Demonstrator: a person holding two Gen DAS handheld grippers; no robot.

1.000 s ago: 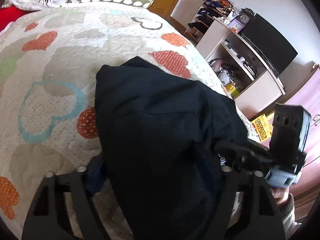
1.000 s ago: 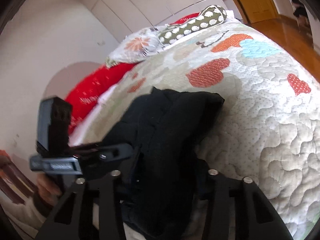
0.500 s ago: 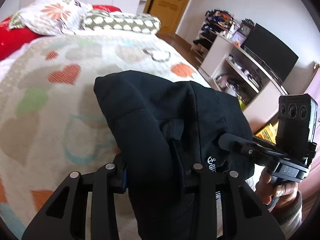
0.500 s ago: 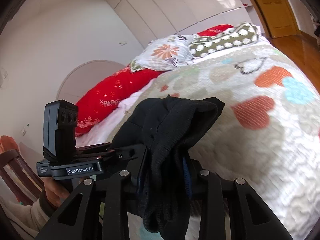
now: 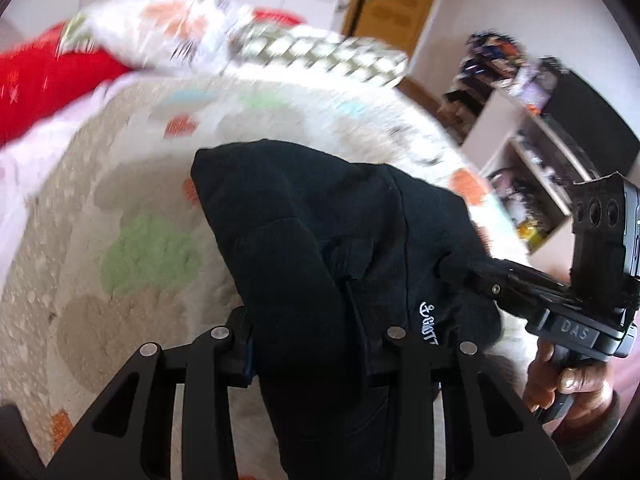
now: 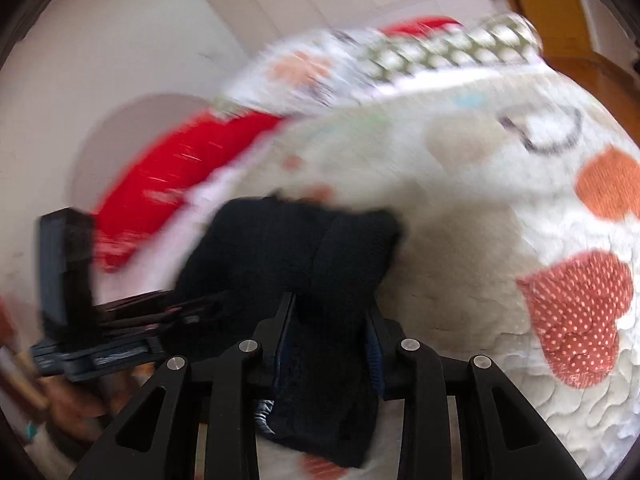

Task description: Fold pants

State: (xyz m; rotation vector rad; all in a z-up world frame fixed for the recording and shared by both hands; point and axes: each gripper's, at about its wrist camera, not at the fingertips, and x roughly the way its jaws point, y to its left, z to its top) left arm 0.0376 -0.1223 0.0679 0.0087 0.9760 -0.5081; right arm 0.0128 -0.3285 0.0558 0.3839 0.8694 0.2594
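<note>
Black pants point(image 5: 320, 264) are held bunched above a quilted bed point(image 5: 80, 240), pinched in both devices at once: the left gripper point(image 5: 316, 344) has its jaws drawn in to a narrow gap and clamped on a thick fold, while the right gripper point(image 6: 328, 336), its jaws easing slightly wider, is seen with cloth still pressed between them. The two-point hold is judged to be for lifting the garment clear of the quilt so it can be carried and laid out for folding, a step not yet done. In the left wrist view, the right device and the hand point(image 5: 568, 380) on its handle are shown at 3 o'clock, a white logo point(image 5: 430, 322) on the fabric near centre, and shelving point(image 5: 532, 152) at 2 o'clock. In the blurred right wrist view, the left device is placed at 9 o'clock, with a red pillow point(image 6: 180, 168) at 10 o'clock and heart patches point(image 6: 576, 320) at 3 o'clock, none of the shelving being visible
</note>
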